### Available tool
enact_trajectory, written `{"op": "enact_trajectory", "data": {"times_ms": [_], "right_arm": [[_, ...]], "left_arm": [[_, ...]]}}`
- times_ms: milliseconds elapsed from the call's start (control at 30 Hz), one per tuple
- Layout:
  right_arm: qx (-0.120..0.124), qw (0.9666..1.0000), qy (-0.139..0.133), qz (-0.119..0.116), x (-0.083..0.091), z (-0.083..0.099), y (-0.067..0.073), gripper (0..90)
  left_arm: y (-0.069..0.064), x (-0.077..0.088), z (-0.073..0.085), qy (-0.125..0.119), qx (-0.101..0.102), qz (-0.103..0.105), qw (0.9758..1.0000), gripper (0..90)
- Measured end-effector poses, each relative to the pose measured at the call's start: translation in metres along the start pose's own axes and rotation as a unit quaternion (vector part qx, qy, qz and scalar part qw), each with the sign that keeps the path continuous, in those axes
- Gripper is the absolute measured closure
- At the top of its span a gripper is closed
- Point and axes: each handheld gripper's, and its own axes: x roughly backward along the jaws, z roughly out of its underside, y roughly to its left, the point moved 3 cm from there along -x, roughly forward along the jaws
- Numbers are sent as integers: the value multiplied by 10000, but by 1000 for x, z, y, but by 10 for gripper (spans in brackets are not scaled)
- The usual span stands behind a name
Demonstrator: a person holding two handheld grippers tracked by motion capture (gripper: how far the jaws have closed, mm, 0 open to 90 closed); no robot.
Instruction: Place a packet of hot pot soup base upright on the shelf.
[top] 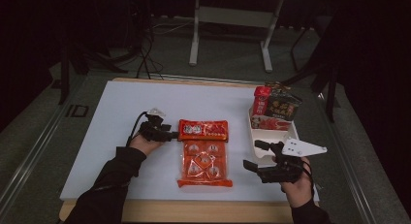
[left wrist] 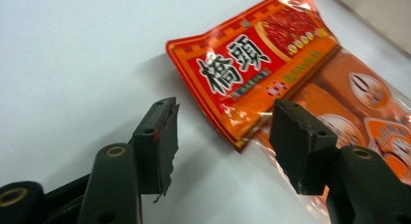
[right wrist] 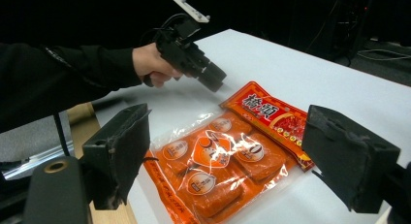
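My left gripper (top: 170,135) spread, nothing pinched, just beside the pack's (top: 204,152) red header. Pack flat mid-tabletop (top: 121,107). My right gripper (top: 253,155) spread, empty, right of pack.

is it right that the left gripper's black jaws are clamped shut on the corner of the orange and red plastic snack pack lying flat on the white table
Not quite. The left gripper has open jaws, and nothing is pinched between them; the left gripper view shows the corner of the orange and red plastic snack pack just beyond the pads. The pack does lie flat on the white table.
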Motion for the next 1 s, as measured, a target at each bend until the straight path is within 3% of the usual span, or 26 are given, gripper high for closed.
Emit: {"op": "enact_trajectory", "data": {"times_ms": [233, 467, 667, 1000], "right_arm": [[26, 10000, 23, -27, -1, 0, 1, 172], [-8, 10000, 26, -34, -1, 2, -1, 173], [8, 10000, 37, -46, -1, 2, 0, 173], [9, 9999, 64, -89, -2, 3, 1, 173]], "left_arm": [[9, -18, -1, 85, 196, -11, 9998, 435], [12, -30, -3, 2, 341, 71, 9994, 442], [9, -39, -4, 24, 274, 99, 9996, 477], [1, -50, -10, 101, 278, 419, 9987, 581]]}}
